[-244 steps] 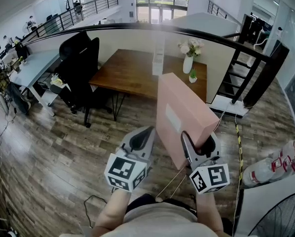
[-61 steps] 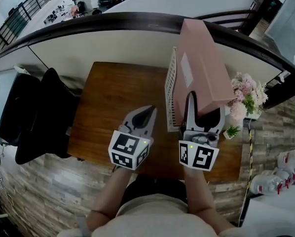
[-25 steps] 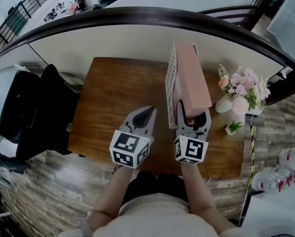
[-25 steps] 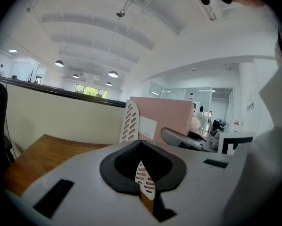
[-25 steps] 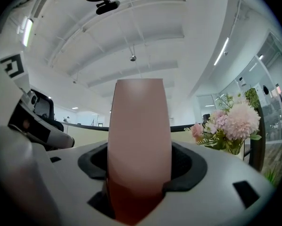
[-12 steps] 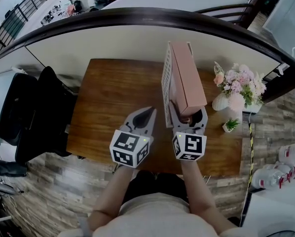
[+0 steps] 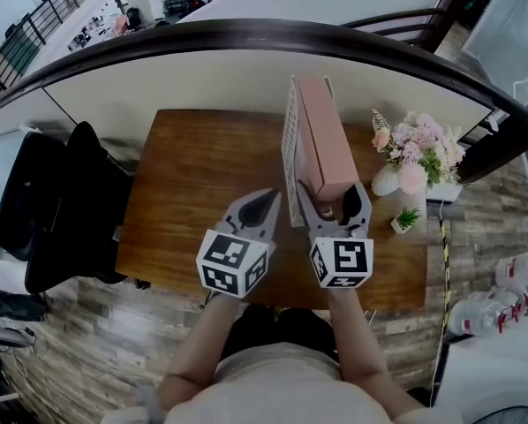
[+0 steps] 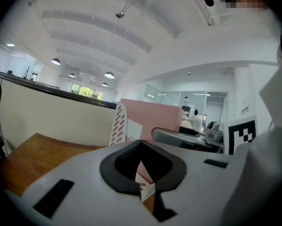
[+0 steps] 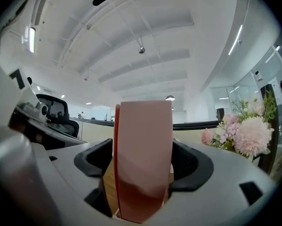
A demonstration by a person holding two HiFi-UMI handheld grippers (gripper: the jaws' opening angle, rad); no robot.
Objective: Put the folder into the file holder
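The left gripper (image 7: 266, 198) hovers over the wooden table (image 7: 193, 193), its jaws pressed together on nothing. Just beside it, the right gripper (image 7: 332, 190) has just been spreading its jaws, which now stand loose on either side of the near end of the pink folder (image 7: 321, 135). The folder stands upright, apparently seated in the white file holder (image 7: 290, 144), with a vase of flowers (image 7: 412, 148) to its right.

The wooden table (image 7: 202, 193) carried a white file holder (image 7: 290, 148) at its far edge, a flower vase (image 7: 387, 181) and a small potted plant (image 7: 407, 219) by its right edge.
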